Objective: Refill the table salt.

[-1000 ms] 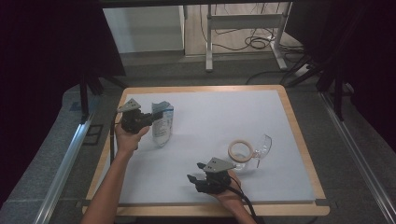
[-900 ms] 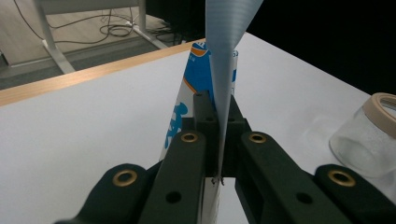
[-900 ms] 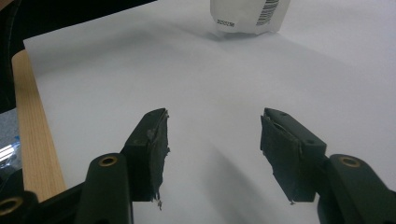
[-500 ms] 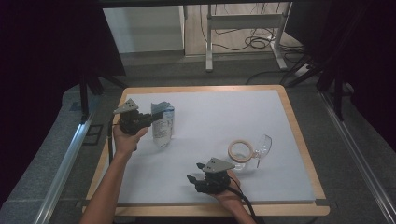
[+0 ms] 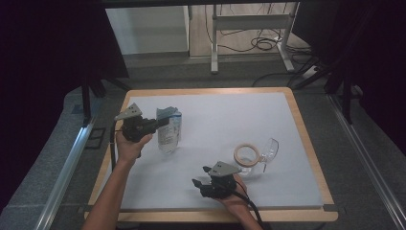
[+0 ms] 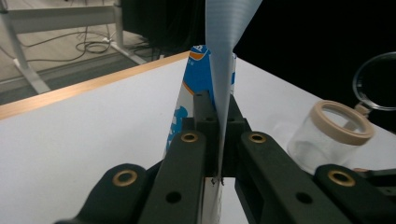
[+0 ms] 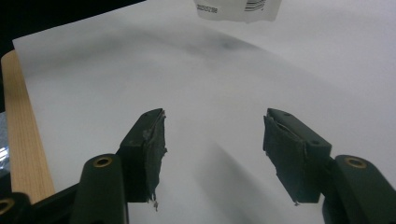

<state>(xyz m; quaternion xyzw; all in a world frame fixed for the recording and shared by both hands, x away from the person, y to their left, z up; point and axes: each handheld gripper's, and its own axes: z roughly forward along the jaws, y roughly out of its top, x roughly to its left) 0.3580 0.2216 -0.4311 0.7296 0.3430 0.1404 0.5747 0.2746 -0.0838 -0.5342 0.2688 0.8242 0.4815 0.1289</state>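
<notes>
A blue-and-white pouch (image 5: 169, 129), left of centre in the high view, is pinched at its top edge by the closed left gripper (image 5: 162, 123). The right gripper (image 5: 200, 178), low in the frame, is held with jaws apart and empty, having just been opening. The pouch appears readied for pouring; next it would likely be carried to the glass jar (image 5: 248, 159) at right.

Wide bare stretch of table (image 5: 225, 120) across the middle and far side, easy passage there; the pouch (image 5: 169, 129) stands in the way at the left, pinched by the left gripper (image 5: 160, 123); the glass jar (image 5: 247, 160) blocks the right; the right gripper (image 5: 200, 176) has bare surface ahead, its jaws just been opening, nothing between them.
</notes>
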